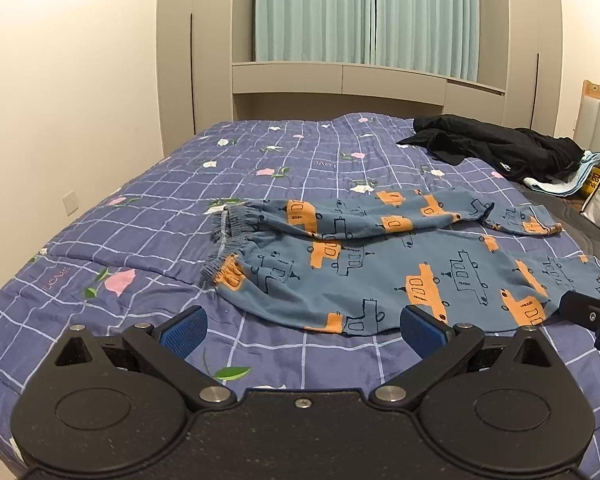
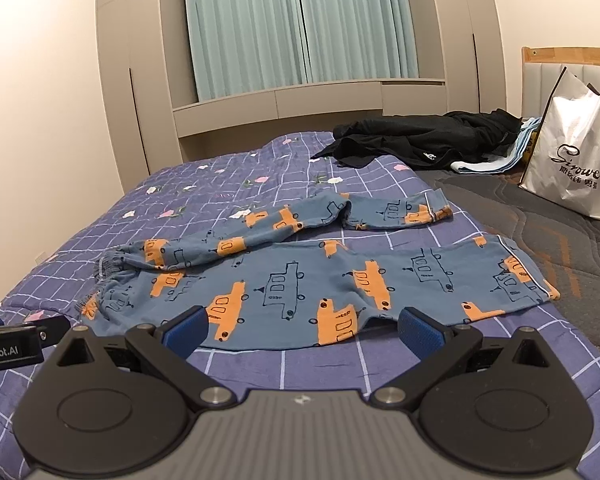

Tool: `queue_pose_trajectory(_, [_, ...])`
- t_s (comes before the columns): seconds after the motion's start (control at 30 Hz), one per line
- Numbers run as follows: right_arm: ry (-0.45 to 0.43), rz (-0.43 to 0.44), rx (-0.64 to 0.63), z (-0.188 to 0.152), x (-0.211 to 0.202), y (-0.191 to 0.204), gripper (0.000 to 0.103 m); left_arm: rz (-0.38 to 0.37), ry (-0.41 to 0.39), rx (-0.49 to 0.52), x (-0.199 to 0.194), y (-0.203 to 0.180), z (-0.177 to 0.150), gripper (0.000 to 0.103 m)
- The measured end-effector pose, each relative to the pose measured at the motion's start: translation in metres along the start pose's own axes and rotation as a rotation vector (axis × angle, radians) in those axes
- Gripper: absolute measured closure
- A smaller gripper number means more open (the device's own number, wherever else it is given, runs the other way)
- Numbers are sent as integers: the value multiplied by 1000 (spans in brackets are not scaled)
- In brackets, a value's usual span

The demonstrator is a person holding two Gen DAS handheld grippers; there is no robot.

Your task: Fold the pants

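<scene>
Blue pants [image 1: 380, 272] printed with orange and outlined vehicles lie spread on the bed, elastic waistband [image 1: 224, 240] to the left, legs running right. The far leg is bent and rumpled, the near leg flat. My left gripper [image 1: 304, 328] hovers open just short of the near hem, close to the waist end. In the right wrist view the same pants [image 2: 300, 280] lie ahead, and my right gripper [image 2: 302, 330] stands open at the near edge of the flat leg, nothing between its blue pads [image 2: 186, 330]. The other gripper's tip shows at each frame's side.
The bed carries a purple checked quilt [image 1: 140, 220] with flowers. Black clothes [image 2: 420, 140] and a light blue cloth are piled at the far right. A white shopping bag [image 2: 576, 160] stands by the headboard on a dark mattress pad. Curtains and cabinets lie behind.
</scene>
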State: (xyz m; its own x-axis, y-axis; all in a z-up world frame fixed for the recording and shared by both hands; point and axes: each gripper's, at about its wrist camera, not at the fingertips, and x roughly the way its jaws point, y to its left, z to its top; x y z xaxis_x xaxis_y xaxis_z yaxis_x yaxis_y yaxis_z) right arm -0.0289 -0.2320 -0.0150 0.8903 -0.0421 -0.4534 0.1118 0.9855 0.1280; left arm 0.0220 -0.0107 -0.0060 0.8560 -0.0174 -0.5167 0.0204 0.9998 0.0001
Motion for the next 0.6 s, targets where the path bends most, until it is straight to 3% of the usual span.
queue_pose_trajectory(0.33, [52,11,-23,4,8,-2,0,-6,56,24,12,-1,5,1])
queue_pose_trajectory(0.6, [77,91,-108,27,34,-8,0,-14,74,47,49,15,38,1])
